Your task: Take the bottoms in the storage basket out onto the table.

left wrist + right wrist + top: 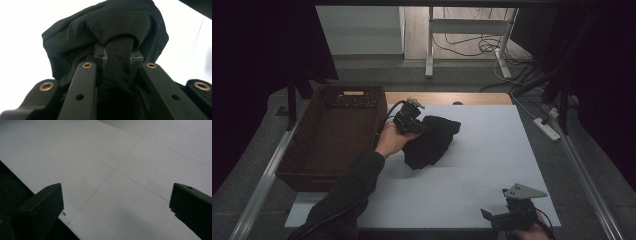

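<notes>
At the near right corner of the table, the right gripper is held low over the bare white top, its jaws spread wide with nothing between them. Farther in, left of the table's middle and just beside the brown basket, the black cloth is seen bunched in a loose heap. The left gripper is clamped on a fold of it near the heap's top. The cloth is judged light, soft and limp; a gathered fold is best pinched. The left forearm is stretched forward, the wrist angled right.
</notes>
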The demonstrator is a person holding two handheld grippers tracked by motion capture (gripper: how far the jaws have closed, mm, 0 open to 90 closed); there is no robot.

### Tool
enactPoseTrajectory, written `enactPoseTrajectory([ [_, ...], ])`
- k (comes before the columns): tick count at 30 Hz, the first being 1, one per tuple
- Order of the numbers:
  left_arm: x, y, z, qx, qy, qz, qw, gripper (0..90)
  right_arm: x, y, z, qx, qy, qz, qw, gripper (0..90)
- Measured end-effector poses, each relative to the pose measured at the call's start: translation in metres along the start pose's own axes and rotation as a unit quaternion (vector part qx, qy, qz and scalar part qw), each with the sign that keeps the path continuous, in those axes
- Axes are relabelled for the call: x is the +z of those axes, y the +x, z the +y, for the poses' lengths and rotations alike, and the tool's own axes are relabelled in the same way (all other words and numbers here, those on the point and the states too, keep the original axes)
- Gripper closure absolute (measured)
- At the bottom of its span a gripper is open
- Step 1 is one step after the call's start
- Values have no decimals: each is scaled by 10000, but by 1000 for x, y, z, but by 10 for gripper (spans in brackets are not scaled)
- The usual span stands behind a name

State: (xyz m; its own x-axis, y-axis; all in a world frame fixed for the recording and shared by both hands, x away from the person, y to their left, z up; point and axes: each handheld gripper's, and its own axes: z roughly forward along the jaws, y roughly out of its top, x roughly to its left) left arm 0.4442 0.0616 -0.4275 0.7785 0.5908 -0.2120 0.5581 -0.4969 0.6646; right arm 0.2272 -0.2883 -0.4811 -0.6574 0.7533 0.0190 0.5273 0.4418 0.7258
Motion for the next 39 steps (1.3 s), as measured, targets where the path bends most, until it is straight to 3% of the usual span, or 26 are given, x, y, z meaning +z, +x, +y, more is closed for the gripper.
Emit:
enactPoseTrajectory([
  [24, 47, -8, -25, -1, 257, 220, 9994, 719, 0, 1, 0, -61, 31, 13, 10000, 0],
  [32, 60, -8, -33, -56, 330, 209, 9992, 686, 0, 1, 0, -73, 43, 15, 10000, 0],
  [39, 68, -8, -39, -22, 392, 325, 9987, 632, 1, 2, 0, -79, 43, 25, 10000, 0],
])
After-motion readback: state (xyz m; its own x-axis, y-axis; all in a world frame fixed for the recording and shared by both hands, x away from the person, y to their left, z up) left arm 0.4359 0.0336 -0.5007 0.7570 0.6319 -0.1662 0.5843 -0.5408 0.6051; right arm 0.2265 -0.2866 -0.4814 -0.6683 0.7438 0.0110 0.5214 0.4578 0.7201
